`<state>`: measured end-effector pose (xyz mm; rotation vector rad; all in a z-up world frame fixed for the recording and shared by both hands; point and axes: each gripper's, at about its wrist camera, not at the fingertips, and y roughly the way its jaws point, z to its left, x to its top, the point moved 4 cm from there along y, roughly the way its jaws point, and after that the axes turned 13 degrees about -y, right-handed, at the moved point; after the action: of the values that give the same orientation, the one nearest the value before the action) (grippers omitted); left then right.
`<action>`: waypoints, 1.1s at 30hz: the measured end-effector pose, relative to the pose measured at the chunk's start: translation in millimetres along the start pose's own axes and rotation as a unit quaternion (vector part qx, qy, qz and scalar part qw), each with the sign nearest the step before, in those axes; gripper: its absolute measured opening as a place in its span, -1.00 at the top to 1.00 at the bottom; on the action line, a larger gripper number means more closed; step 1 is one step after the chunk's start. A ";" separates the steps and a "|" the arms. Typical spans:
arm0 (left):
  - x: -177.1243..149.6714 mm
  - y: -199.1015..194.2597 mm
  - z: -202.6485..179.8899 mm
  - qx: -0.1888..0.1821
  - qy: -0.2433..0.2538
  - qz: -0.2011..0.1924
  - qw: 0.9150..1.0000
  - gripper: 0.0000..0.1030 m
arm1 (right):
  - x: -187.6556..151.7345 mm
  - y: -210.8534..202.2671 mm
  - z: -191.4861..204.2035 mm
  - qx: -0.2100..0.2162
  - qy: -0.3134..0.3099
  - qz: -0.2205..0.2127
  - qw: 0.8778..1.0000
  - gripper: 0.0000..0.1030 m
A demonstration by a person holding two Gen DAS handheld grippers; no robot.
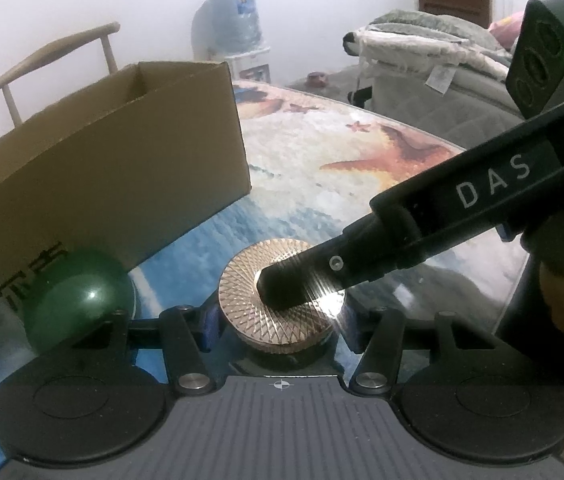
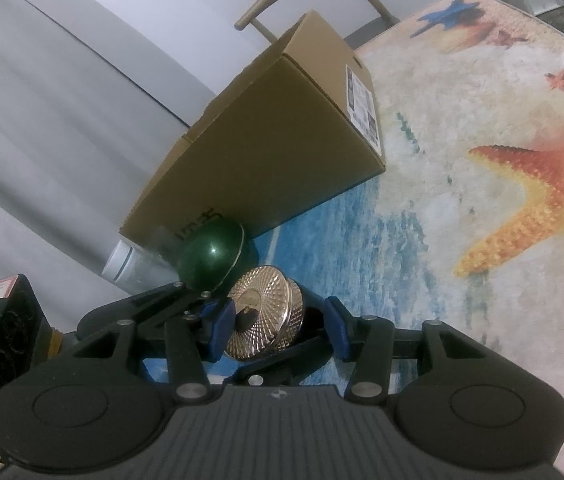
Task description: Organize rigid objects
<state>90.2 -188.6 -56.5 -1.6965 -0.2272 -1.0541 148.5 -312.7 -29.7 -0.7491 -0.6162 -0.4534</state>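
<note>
Left wrist: the left tongs clench the gold disc by its rim, above the rug near the box. The right tongs' finger presses its top.

Right wrist: the right tongs straddle the disc, spread; one finger reaches its hub. The green dome leans on the box. A push off-centre could twist the disc loose.

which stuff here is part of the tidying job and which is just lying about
Part of the job:
- round gold metal disc with cut pattern, between both claws
- dark green glossy dome
- clear plastic jar with white cap
- open brown cardboard box

Just lying about:
- wooden chair
- starfish-print beach rug
- large water bottle
</note>
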 end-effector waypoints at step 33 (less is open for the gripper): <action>114.4 -88.1 28.9 0.095 0.049 -0.150 0.983 -0.08 | 138.3 -28.7 95.9 0.035 -0.159 -0.096 0.982 0.01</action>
<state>119.1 -166.9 86.3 -1.4619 -0.5161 -1.2902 199.7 -282.8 130.4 -0.7032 -1.0056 -0.4898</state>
